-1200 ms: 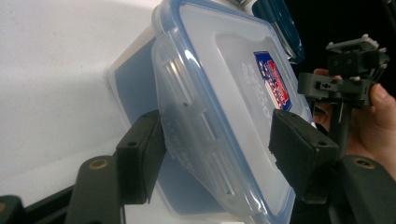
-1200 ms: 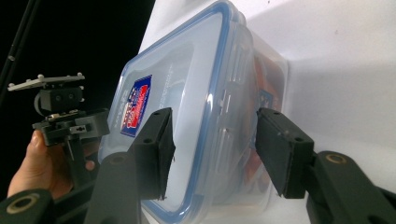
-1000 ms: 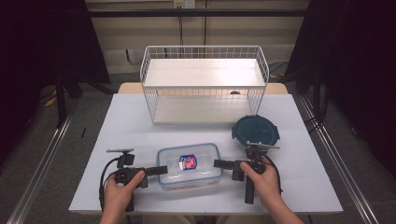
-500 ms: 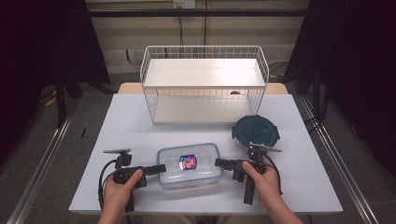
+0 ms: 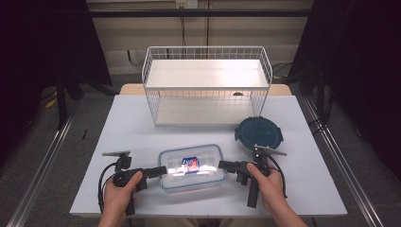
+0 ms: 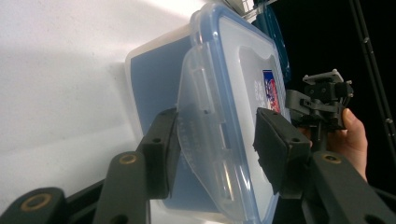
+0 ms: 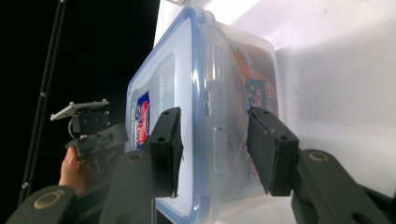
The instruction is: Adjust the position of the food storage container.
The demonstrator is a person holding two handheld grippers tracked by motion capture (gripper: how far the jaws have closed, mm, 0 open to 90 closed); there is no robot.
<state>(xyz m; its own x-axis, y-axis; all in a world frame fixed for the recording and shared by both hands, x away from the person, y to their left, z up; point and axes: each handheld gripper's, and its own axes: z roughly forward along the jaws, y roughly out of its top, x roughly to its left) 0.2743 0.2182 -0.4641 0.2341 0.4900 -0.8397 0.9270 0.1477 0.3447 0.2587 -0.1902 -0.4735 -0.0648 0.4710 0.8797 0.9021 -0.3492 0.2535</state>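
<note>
Both tongs spread astride box (image 5: 191, 166) end flaps (contact unclear), contents blurred

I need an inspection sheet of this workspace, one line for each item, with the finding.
Surface: white table, bare around the things.
Job's things: clear lidded container with a blue rim, near the front edge; white wire rack at the back; dark round lid flat, front right of the rack.
Clutter: nothing seen.
Grippers: left claw open astride the container's left end latch; right claw open astride its right end latch.
Cables: a black cable loops from each gripper.
Surroundings: dark curtains at both sides, metal rails on the floor.
</note>
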